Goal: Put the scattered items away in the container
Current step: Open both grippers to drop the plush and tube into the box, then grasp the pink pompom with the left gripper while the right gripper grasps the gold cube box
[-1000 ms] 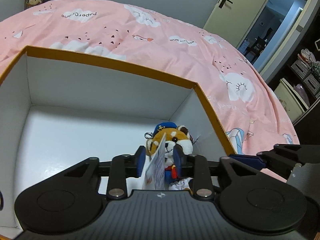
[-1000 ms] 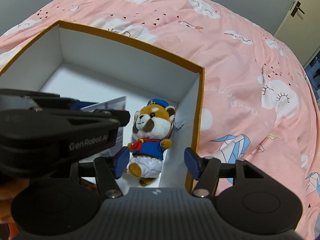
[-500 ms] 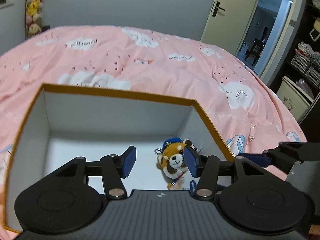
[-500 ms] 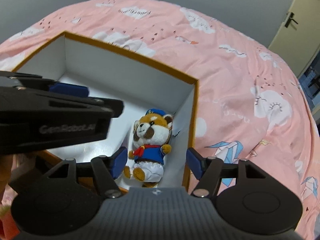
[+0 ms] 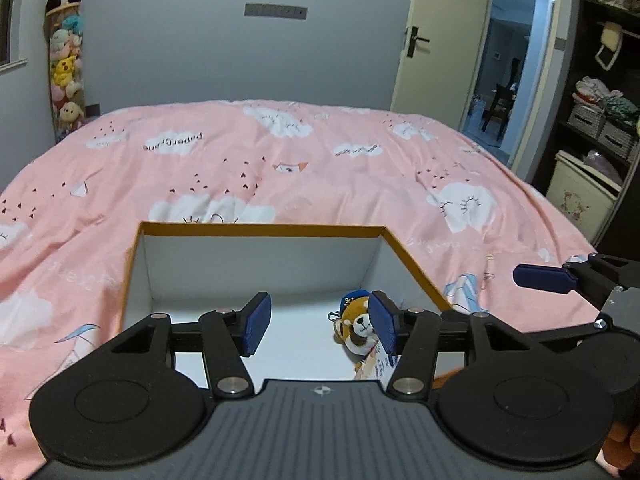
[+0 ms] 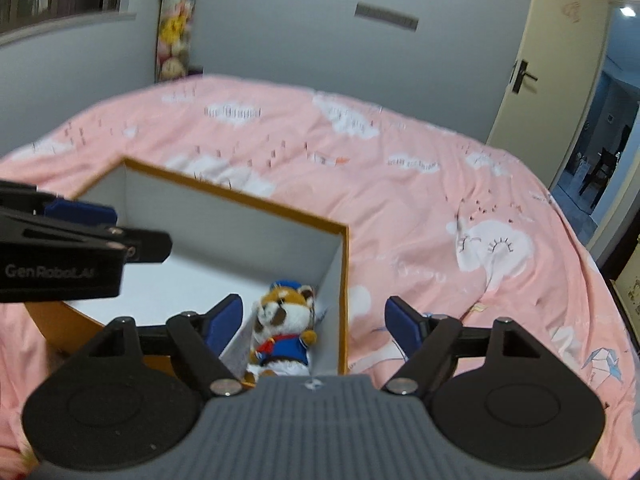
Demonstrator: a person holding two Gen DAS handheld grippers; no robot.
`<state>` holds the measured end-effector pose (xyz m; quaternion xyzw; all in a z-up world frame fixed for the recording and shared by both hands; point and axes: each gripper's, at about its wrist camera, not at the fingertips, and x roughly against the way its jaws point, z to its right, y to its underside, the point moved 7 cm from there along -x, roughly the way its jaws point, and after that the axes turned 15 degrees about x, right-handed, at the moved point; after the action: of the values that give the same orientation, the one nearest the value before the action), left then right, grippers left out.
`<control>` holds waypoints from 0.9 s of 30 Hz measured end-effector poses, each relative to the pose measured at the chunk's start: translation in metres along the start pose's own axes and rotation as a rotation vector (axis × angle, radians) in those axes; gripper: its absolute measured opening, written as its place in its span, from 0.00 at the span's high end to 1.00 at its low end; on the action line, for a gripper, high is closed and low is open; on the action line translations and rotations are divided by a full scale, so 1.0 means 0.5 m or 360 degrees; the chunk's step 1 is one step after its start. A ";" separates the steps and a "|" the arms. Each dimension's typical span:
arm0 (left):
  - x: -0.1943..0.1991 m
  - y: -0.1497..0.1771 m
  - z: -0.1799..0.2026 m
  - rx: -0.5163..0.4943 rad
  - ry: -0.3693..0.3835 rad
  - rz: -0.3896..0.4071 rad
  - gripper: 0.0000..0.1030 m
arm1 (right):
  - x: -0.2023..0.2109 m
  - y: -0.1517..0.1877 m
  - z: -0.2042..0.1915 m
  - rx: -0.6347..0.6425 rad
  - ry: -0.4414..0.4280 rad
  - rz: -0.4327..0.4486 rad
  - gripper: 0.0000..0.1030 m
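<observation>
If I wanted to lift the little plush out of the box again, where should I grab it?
Probably the head of the plush, from straight above. It lies in the box near the right wall, so a side approach looks blocked there; the head is the roundest, most exposed part.

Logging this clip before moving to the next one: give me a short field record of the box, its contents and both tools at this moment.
container: white box with orange rim, open, on pink bedspread
contents seen: plush toy in blue cap and a paper card beside it, at the box's right wall
left tool: open, holding nothing, above the box
right tool: open, holding nothing, above the plush toy
loose items on bedspread: none visible
</observation>
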<state>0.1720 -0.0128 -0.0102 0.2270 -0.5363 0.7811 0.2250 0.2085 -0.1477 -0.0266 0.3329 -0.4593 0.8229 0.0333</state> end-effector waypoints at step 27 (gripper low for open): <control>0.144 0.241 -0.107 -0.0153 0.0078 -0.0548 0.39 | 0.119 0.195 -0.171 -0.0122 -0.0404 -0.0131 0.33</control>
<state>0.0370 0.0065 -0.0733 0.2853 -0.5206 0.7097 0.3792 0.0829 -0.1521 -0.0943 0.4513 -0.4769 0.7539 0.0216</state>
